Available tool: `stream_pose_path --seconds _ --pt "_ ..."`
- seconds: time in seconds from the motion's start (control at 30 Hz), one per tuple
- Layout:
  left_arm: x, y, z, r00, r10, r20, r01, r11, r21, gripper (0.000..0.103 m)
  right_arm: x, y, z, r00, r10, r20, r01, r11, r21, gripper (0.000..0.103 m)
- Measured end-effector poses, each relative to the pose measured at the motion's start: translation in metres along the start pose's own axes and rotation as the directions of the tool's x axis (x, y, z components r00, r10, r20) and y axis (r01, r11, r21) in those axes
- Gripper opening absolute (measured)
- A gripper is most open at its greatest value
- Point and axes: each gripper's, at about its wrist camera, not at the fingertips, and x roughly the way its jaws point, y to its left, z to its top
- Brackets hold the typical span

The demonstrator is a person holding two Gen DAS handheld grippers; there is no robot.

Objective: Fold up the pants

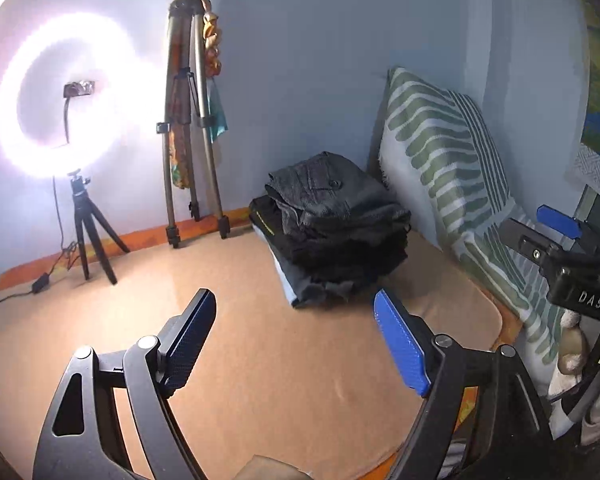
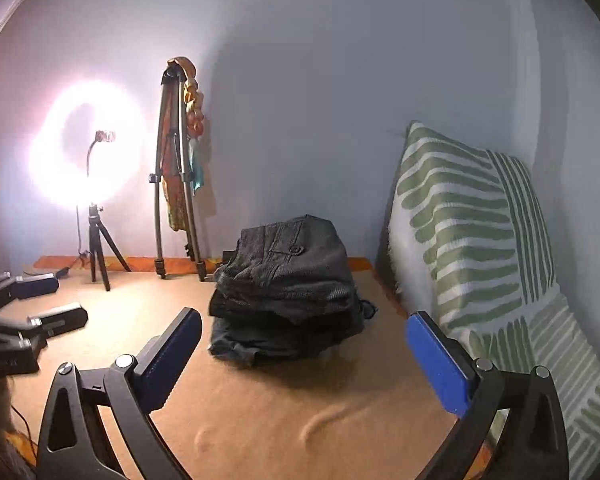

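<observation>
Two grippers held above a tan mat [image 1: 260,360], both spread wide and holding nothing. Left gripper [image 1: 296,344]: blue pads far apart, bare mat between them. Right gripper [image 2: 304,360]: same wide spread, also empty, hovering clear of the surface.

Ahead of the right gripper and slightly to its centre, a pile of dark pants [image 2: 288,292], stacked neatly several layers high, topmost pair grey with a buttoned pocket facing up. Seen from the left gripper, same pile [image 1: 332,232] ahead and to the right, well apart from the fingertips. Beyond the right finger of the right gripper, a green-striped pillow [image 2: 472,232] leaning against the wall, just beside the pile.

Far ahead and left of both tools: a glowing ring light [image 2: 88,144] on a small tripod, and a taller folded tripod [image 2: 176,176] draped with cloth.

Judging by the layout: stack appears already folded, edges squared, nothing loose spread on the mat in front of either tool. No unfolded garment in view. Either finished or between pairs; cannot tell whether more pants wait outside the frames. Both tools free and ready for a fresh grasp
</observation>
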Motion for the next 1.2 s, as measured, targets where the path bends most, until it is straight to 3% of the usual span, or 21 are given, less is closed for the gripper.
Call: stream_pose_path --seconds 0.13,0.3,0.43,1.2 --pt "-0.007 -0.003 -0.018 1.000 0.006 -0.018 -0.006 1.000 -0.013 0.082 -0.011 -0.001 -0.015 1.000 0.019 -0.024 -0.017 0.998 0.066 0.103" --pt "-0.019 0.000 -0.037 0.998 0.062 -0.007 -0.062 0.997 -0.047 0.082 -0.022 -0.003 -0.028 0.999 0.027 -0.033 -0.023 0.992 0.120 0.103" --pt "-0.026 0.004 -0.046 0.997 0.077 -0.012 -0.078 0.995 -0.068 0.082 -0.026 -0.001 -0.031 0.999 0.011 -0.030 -0.008 0.993 0.119 0.103" --pt "-0.039 0.016 -0.046 0.994 0.106 0.002 -0.105 0.989 -0.102 0.082 -0.025 0.008 -0.034 0.999 0.009 -0.031 -0.006 0.995 0.098 0.103"
